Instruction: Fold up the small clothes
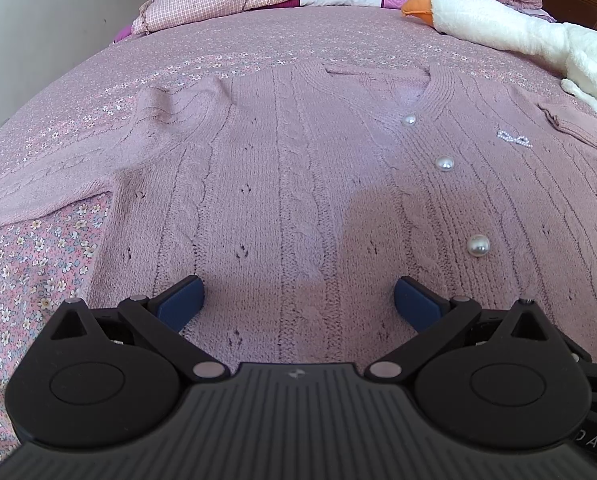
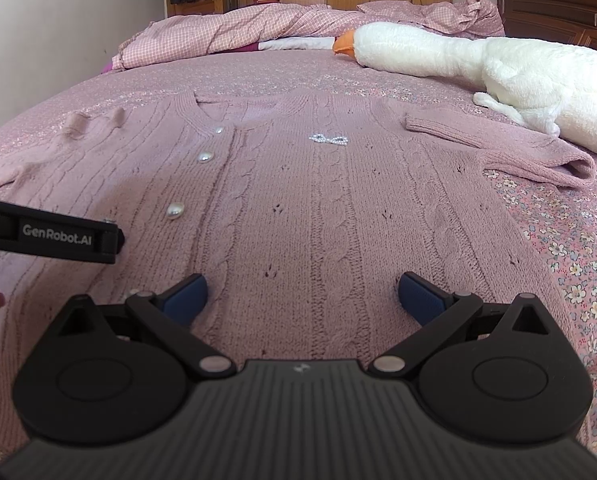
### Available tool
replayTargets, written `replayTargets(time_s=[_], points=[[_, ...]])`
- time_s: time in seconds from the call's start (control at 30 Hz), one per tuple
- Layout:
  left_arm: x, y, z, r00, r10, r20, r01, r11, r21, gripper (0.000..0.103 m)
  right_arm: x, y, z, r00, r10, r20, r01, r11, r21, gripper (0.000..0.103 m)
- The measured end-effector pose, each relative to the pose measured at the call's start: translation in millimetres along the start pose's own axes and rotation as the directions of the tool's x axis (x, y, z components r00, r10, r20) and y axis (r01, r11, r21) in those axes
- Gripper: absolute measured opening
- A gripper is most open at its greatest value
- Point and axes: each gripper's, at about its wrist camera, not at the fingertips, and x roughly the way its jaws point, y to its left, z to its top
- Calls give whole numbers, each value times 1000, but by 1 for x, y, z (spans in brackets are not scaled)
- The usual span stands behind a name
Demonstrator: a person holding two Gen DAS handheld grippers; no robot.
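I held my left claw and right claw spread apart, empty, low over the pink cable-knit cardigan lying flat on the floral bedsheet, folding seemingly unstarted; next I judged each needed a hem corner.

Left tool spread, over pink cardigan

A pink knitted cardigan lies flat and spread open-side up on the bed. It has twisty cable lines running up and down. Round pearl buttons sit in a row down the front, and they look done up. A small sparkly bow is on the chest. One sleeve stretches out to the side. The other sleeve is bent, with its cuff lying on the shoulder part.
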Motion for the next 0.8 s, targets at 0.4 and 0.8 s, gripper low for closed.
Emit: replayTargets(time_s=[0.4,0.8], points=[[0,1,1,1000,-1,-6,1,1000,-2,103,0,-1,1,1000,2,-2,-2,1000,10,103],[1,1,3,1000,-20,-7,20,999,26,103,3,-1,1,1000,9,-11,-9,1000,7,103]])
